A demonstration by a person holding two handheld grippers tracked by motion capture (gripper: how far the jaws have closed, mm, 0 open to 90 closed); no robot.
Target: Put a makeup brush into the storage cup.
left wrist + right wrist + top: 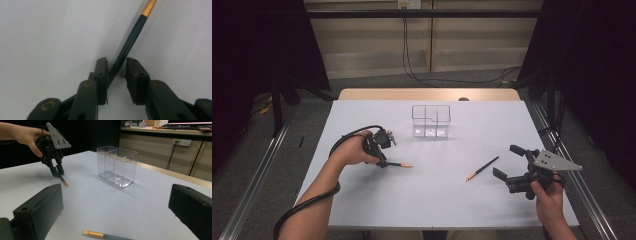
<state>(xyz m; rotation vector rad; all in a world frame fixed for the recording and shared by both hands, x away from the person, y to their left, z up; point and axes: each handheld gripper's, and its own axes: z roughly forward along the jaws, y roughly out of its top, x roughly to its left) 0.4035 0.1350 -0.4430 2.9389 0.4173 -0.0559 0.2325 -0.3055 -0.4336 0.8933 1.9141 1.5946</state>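
A dark stick with a gold tip (130,42) lies on the white table (437,195). My left gripper (117,62) points down over its dark end. The stick touches the left pad, and a gap shows at the right pad. From above, the left gripper (383,163) stands left of centre with the stick's gold tip (407,165) poking out to its right. A second, similar stick (482,168) lies right of centre. My right gripper (506,160) hovers just right of it, jaws wide open and nothing between them. The right gripper view looks between those jaws (116,192) at this stick's gold end (93,234).
A clear plastic organiser with compartments (431,120) stands upright at the back centre of the table, also seen as the organiser (117,166) in the right gripper view. A wooden strip (427,94) runs along the table's far edge. Cables hang on the wall beyond.
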